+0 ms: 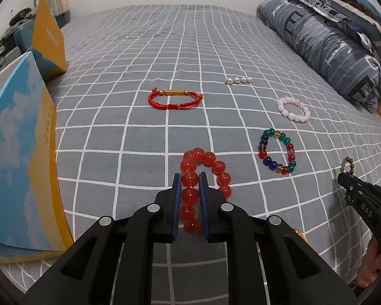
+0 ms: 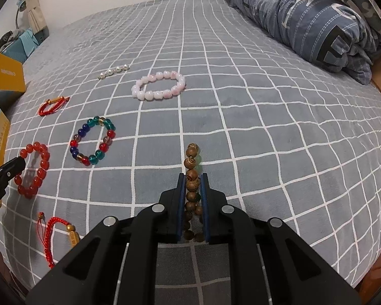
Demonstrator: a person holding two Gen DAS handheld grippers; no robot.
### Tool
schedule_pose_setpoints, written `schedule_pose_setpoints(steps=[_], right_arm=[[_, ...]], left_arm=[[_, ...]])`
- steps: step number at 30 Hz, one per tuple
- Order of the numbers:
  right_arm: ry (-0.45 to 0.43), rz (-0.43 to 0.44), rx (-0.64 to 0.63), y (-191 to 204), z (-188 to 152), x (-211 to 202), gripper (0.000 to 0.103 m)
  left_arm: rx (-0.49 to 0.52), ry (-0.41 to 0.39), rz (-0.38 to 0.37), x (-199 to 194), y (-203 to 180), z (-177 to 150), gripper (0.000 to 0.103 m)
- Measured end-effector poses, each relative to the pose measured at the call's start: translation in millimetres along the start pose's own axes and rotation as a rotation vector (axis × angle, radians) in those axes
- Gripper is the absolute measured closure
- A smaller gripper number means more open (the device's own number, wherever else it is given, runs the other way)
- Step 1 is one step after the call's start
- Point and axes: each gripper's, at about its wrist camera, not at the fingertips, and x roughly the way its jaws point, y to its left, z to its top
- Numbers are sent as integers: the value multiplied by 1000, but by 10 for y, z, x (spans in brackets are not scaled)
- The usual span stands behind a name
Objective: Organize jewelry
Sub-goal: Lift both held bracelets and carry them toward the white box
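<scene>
Our left hand-held gripper (image 1: pixel 190 180) squeezed the red bead bracelet (image 1: pixel 205 167) on the bed (image 1: pixel 139 132). Our right hand-held gripper (image 2: pixel 193 181) pinched the brown wooden bead bracelet (image 2: pixel 192 167).

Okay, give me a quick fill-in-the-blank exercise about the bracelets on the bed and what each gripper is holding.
1. The left gripper is closed on a bracelet of large ____ beads.
2. The right gripper grips a strand of brown ____ beads.
3. The bracelet lying just beyond the multicolored bracelet on the checked bedspread is pale ____.
4. The short row of pearls counts ____ beads.

Missing words: red; wooden; pink; four
</scene>
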Motion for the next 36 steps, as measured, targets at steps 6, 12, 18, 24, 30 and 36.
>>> schedule_pose_setpoints(steps=[6,12,18,24,30,36], right_arm=[[-27,10,5,-2,17,-65,92],[-56,18,6,-4,26,-122,92],[-78,21,-1,32,35,-185,92],[-95,23,-10,73,27,-251,92],[-116,23,-20,113,15,-350,92],[-136,26,-22,152,10,-479,92]], left_arm=[[8,-33,-15,-137,-48,7,90],[26,-77,-18,-277,-97,2,90],[24,-107,-55,-409,-111,6,90],[22,-124,-57,-518,-114,2,90],[22,-145,-49,-643,-110,-22,90],[28,-163,-40,-772,-108,-48,90]])
